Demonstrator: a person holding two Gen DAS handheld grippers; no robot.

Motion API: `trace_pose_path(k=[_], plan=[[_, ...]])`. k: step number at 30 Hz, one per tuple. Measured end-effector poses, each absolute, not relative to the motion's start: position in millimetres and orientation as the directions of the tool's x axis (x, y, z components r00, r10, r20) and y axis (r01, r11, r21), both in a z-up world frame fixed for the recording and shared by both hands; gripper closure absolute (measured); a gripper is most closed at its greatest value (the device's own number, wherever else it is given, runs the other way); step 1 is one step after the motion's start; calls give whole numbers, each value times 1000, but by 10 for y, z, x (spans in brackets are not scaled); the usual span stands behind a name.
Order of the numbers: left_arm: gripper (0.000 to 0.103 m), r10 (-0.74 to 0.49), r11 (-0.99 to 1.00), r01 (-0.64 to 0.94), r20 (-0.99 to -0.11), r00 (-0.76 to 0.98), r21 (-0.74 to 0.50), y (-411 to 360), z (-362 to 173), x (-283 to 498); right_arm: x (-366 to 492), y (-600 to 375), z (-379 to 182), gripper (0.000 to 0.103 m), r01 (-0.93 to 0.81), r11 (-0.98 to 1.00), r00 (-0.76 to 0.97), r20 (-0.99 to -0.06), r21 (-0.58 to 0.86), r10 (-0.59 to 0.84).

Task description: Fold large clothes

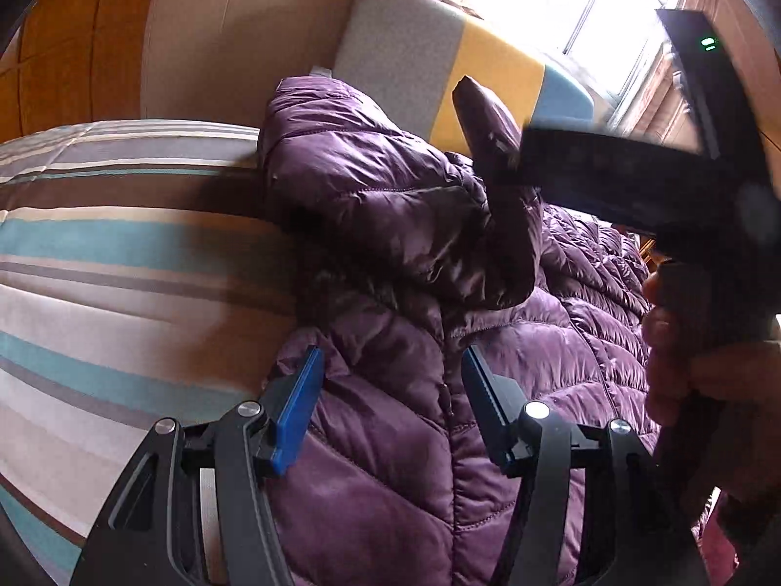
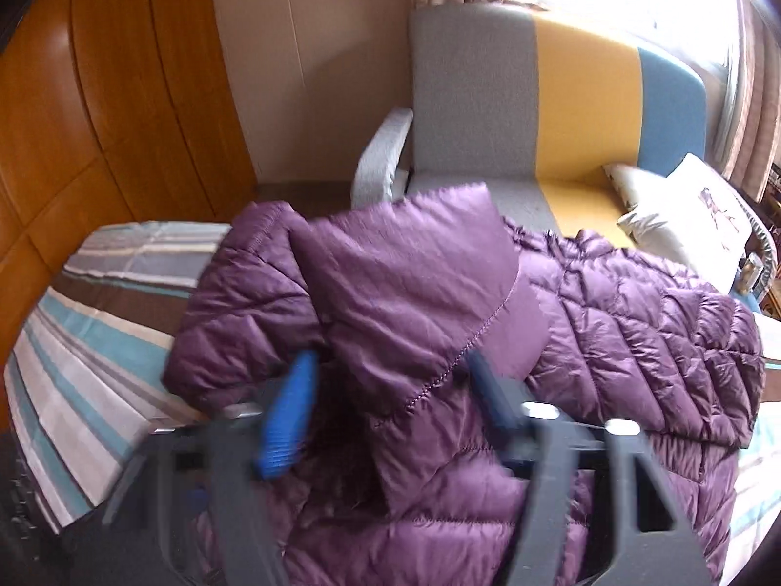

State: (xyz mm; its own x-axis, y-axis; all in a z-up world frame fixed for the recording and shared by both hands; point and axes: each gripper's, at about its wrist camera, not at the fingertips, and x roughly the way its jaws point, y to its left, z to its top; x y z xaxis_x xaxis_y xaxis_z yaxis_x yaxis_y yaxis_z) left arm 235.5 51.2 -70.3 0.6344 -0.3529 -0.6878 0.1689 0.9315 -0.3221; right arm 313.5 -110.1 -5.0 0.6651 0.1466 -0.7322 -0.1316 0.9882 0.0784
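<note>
A purple quilted puffer jacket (image 1: 400,439) lies across a bed with a striped cover (image 1: 122,268). My left gripper (image 1: 393,381) hovers over the jacket's front near the zip, its blue pads (image 1: 298,415) apart on either side of the fabric without pressing it. In the left wrist view, my right gripper (image 1: 507,156) comes in from the upper right, blurred, and pinches a raised flap of the jacket (image 1: 488,112). A person's hand (image 1: 683,342) holds it. In the right wrist view that smooth flap (image 2: 405,283) rises between the right gripper's (image 2: 390,371) blue pads (image 2: 288,415).
A sofa (image 2: 488,97) with grey, yellow and blue panels stands right behind the bed, with a white cushion (image 2: 683,215) on it. A wooden wardrobe (image 2: 97,122) fills the left side. A bright window (image 1: 561,0) and curtains are at the back.
</note>
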Motion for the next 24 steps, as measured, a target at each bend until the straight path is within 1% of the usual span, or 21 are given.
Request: trace_pose_path(k=[1, 2, 3, 9, 15, 16, 17, 18, 19, 21, 24], plan=[[44, -355, 931, 172, -687, 634, -322, 501, -701, 2358, 3114, -1154, -68, 70, -116, 989, 669, -729, 88, 143], [44, -359, 930, 177, -686, 632, -323, 495, -701, 2359, 3082, -1255, -76, 76, -92, 988, 679, -719, 120, 151], [44, -360, 930, 181, -686, 632, -320, 485, -701, 2361, 3050, -1347, -88, 80, -75, 986, 683, -713, 146, 158], [42, -351, 935, 192, -698, 624, -299, 375, -707, 2403, 2819, -1920, -132, 81, 11, 962, 709, -681, 271, 184], [39, -345, 938, 213, -711, 613, -272, 273, -679, 2411, 2604, -2467, -418, 79, 125, 910, 689, -694, 396, 207], [39, -344, 939, 216, -714, 610, -268, 232, -679, 2421, 2565, -2539, -471, 75, 140, 896, 683, -696, 422, 221], [39, -343, 939, 218, -718, 606, -264, 203, -677, 2420, 2516, -2615, -516, 57, 153, 880, 681, -693, 450, 237], [39, -342, 940, 219, -720, 604, -262, 192, -678, 2419, 2475, -2665, -538, 35, 164, 866, 685, -686, 473, 245], [39, -342, 940, 221, -720, 604, -261, 183, -673, 2417, 2424, -2715, -545, 29, 175, 850, 695, -674, 497, 251], [39, -340, 940, 227, -719, 606, -254, 163, -658, 2405, 2345, -2827, -557, 29, 178, 814, 713, -643, 553, 281], [39, -338, 941, 226, -719, 607, -252, 157, -637, 2408, 2372, -2909, -597, 29, 205, 786, 711, -641, 583, 290]])
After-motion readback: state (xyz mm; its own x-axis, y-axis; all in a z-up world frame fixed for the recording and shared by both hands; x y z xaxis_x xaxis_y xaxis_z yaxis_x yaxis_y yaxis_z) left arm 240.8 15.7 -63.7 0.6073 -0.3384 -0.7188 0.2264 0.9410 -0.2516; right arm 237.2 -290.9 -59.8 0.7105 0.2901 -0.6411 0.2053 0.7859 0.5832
